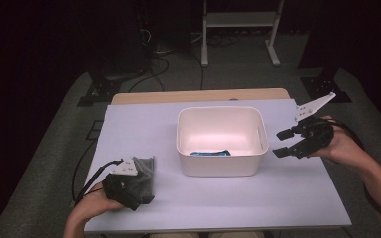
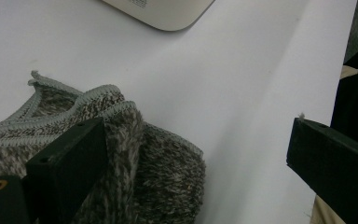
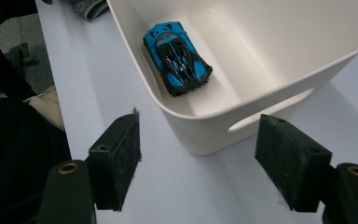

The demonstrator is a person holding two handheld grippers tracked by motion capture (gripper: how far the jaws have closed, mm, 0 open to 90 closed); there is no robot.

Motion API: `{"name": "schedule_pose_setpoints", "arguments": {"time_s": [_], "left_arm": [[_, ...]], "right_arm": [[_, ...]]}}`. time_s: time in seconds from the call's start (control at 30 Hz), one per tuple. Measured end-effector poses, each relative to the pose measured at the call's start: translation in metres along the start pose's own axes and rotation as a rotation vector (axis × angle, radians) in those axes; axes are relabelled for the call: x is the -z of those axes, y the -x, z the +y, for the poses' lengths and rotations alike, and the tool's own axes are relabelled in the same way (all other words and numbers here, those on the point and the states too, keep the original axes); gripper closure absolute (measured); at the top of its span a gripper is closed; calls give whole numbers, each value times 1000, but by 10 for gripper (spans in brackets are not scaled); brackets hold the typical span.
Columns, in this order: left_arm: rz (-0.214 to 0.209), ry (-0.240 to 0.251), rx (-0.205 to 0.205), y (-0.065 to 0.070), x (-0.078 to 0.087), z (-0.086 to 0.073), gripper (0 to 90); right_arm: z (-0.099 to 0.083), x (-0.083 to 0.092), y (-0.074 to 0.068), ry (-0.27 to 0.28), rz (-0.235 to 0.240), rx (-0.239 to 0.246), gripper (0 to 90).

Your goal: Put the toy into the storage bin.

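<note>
Dark surroundings frame a pale tabletop (image 1: 228, 198) with a white bin (image 1: 222, 171) standing near its middle. Judge the work as tidying loose items into that bin, and treat it as partly complete.

Done: a blue toy car (image 3: 177, 58) already lies on the bin floor, close against the near wall, resting flat on its wheels. Nothing else can be seen inside the bin.

Left: a grey knitted cloth (image 2: 135, 172) lies bunched on the tabletop at your left, well apart from the bin. It has not yet gone in.

Your left claw (image 1: 129, 181) rests on the cloth. Its jaws stand wide apart; one jaw lies against the top of the cloth and the other is clear of it over bare tabletop, so nothing is gripped. You will likely need to close on a fold of the fabric before lifting it.

Your right claw (image 1: 284, 144) hovers just beside the bin's right end, near the handle slot (image 3: 261, 116). Its jaws are released and hold nothing. Judged from its position, it could steady the bin while the cloth comes across.
</note>
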State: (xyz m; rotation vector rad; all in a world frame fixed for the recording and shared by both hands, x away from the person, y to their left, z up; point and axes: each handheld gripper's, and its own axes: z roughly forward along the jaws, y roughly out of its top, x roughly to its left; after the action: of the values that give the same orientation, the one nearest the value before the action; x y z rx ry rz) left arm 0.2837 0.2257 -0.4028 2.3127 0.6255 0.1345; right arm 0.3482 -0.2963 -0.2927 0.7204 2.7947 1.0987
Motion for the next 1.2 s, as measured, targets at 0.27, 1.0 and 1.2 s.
{"name": "schedule_pose_setpoints", "arguments": {"time_s": [0.27,1.0,1.2], "left_arm": [[-3,-4,-3,0,-1,0,44],[-2,4,-2,0,1,1,45],[2,2,-3,0,1,1,45]], "right_arm": [[-22,-7,2,18,13,-32,296],[-72,-32,7,25,40,-121,287],[-83,-40,7,27,56,-141,285]]}}
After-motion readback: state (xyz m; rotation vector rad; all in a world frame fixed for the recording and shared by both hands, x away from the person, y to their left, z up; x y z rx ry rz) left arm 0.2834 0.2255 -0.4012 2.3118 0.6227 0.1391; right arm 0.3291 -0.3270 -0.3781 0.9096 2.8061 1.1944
